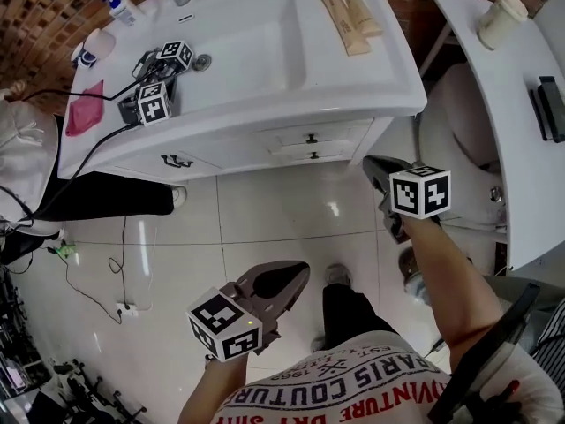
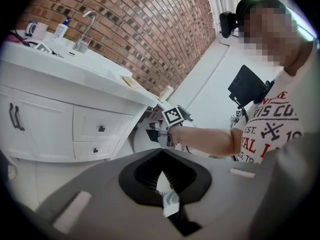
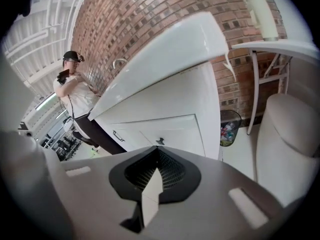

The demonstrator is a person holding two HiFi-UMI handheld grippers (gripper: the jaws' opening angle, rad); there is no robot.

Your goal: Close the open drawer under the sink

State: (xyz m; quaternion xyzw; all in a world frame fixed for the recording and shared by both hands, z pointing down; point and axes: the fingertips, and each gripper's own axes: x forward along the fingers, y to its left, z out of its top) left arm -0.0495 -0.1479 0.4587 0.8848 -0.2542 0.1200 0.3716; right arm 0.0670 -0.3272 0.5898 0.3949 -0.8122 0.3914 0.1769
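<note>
The white vanity (image 1: 265, 122) under the sink (image 1: 238, 42) has two small drawers (image 1: 311, 146) with dark knobs on its right side. In the left gripper view both drawer fronts (image 2: 100, 136) look flush with the cabinet. My right gripper (image 1: 377, 166) hovers just right of the drawers, near the vanity's corner, shut and empty; its own view shows a drawer knob (image 3: 160, 141) right past its tips (image 3: 157, 151). My left gripper (image 1: 298, 274) hangs lower over the tiled floor, shut on nothing, jaws (image 2: 162, 154) closed, aimed toward the right gripper (image 2: 154, 133).
Two spare grippers (image 1: 157, 95) with cables lie on the counter beside a pink cloth (image 1: 85, 109). A person in dark trousers (image 1: 97, 197) stands at the vanity's left. On the right are a white seat (image 1: 455, 122), a table with a cup (image 1: 501, 16), and a bin (image 3: 230, 126).
</note>
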